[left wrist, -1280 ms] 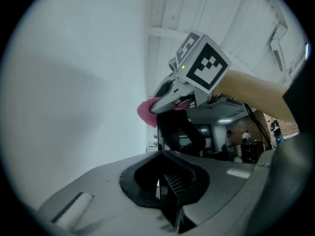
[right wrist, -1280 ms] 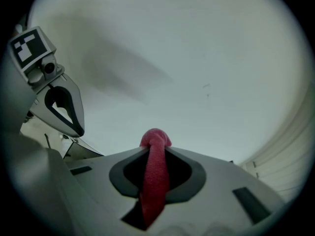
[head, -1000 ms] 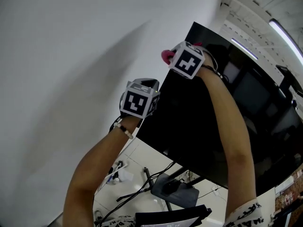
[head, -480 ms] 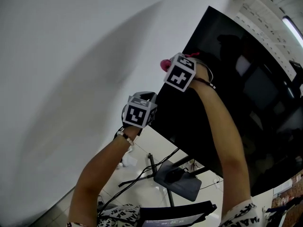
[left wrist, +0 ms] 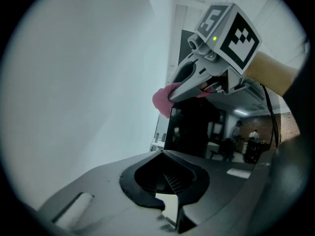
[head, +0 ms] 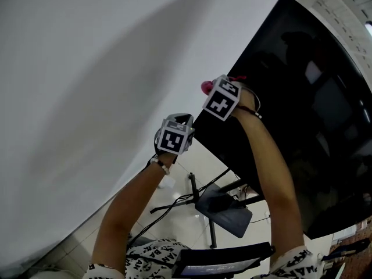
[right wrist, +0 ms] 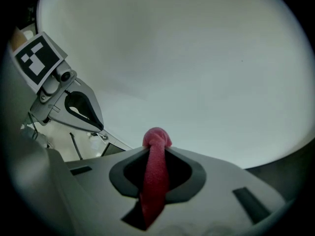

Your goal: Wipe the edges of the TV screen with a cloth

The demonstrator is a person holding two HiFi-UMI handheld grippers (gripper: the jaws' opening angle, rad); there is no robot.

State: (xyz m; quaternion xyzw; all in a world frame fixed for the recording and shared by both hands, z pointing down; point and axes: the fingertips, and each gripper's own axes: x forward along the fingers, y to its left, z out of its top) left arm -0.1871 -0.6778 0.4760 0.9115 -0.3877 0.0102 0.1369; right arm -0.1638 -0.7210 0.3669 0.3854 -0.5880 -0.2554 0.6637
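Right gripper (right wrist: 155, 149) clamps pink cloth (right wrist: 156, 171) at TV (head: 302, 103) left edge, probably mid-wipe; left gripper (head: 181, 120) closed, empty.

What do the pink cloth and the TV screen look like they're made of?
Cloth: soft fabric, maybe microfibre, with a matte finish; it bunches into a fuzzy roll where the right tongs pinch it. TV screen: probably glass or hard plastic, glossy black; it mirrors lights and the room.
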